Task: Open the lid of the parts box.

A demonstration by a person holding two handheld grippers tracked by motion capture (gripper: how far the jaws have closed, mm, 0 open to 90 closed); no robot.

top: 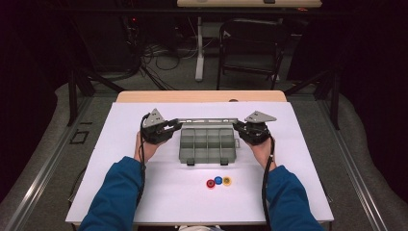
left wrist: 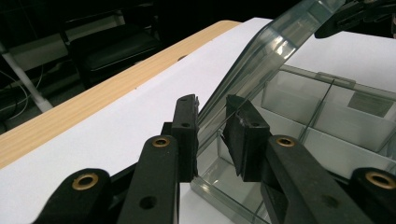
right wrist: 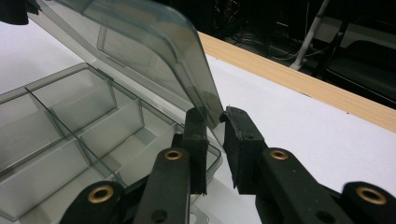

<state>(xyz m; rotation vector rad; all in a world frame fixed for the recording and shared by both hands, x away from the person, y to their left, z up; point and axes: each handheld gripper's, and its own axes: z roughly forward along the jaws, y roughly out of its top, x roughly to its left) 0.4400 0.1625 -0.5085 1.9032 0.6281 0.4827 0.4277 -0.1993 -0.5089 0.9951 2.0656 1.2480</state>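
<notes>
Here the smoky transparent plastic lid (left wrist: 261, 56) of the grey compartment box (top: 208, 144) at mid-counter (top: 144, 192) stands half raised, its long axis spanning both hands, left tongs (left wrist: 212, 135) and right tongs (right wrist: 214, 140) each pinching one end edge, equally near.

Between the pads of your left tool (left wrist: 212, 135) sits the lid (left wrist: 261, 56) of smoky, see-through plastic, glossy and smooth, catching glints. The box (right wrist: 70, 135) below your right tool (right wrist: 214, 140) is the same glossy grey plastic. Both tools' jaws look like matt black plastic with brassy metal bushings. Under them the desk (top: 144, 192) has a matt white sheet; beyond it, a pale wood edge (right wrist: 299, 79).
</notes>
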